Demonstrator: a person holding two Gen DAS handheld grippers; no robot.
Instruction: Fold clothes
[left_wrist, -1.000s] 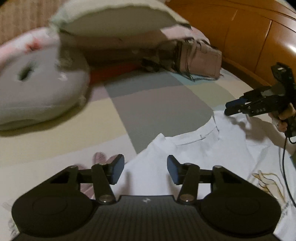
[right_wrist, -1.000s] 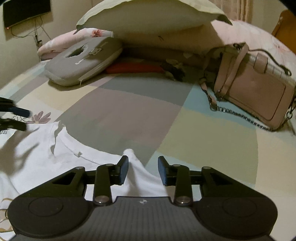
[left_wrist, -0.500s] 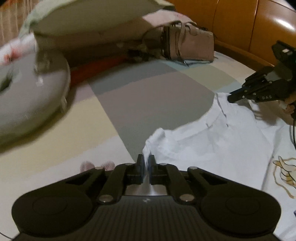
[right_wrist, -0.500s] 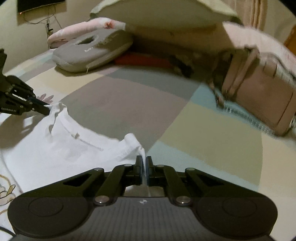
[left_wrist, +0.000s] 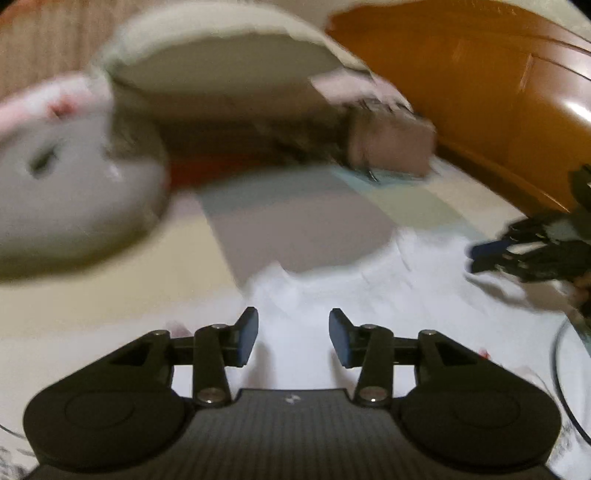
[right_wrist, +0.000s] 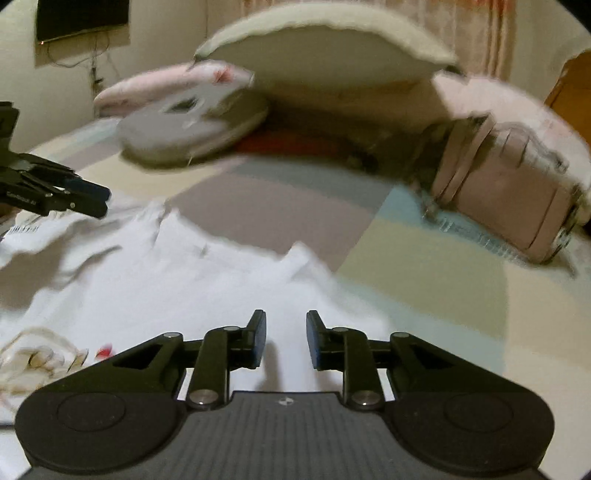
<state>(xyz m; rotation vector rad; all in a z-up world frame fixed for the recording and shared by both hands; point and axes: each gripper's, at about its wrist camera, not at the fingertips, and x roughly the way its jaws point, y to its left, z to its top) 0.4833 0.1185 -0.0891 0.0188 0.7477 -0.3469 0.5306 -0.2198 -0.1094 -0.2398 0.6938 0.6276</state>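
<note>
1. A white T-shirt (left_wrist: 332, 295) lies spread on a bed (right_wrist: 424, 280), its neckline toward the pillows; a drawn print (right_wrist: 40, 358) shows at the low left of the right wrist view.
2. The shirt covers the near part of the bedsheet, which is made of large grey, cream and pale blue squares.
3. The left gripper (left_wrist: 293, 335) hangs over the shirt's left shoulder area. Its jaws are opening, a clear gap stands between the 2 blue pads, and only flat cloth shows below them; nothing is pinched.
4. The right gripper (right_wrist: 286, 339) hangs over the shirt's right shoulder edge. Its jaws are opening too, with a narrower gap, and no cloth is caught between the pads.
5. Each gripper also appears at the edge of the other's view, just above the shirt.
6. Beyond the shirt, well apart from it, sit a grey cushion (right_wrist: 192, 129) with a hole and a pink handbag (right_wrist: 506, 206) with a chain strap.
7. A large pale pillow (right_wrist: 325, 55) lies behind them.
8. An orange wooden headboard (left_wrist: 498, 92) runs along the right in the left wrist view.
9. Both views are blurred.
</note>
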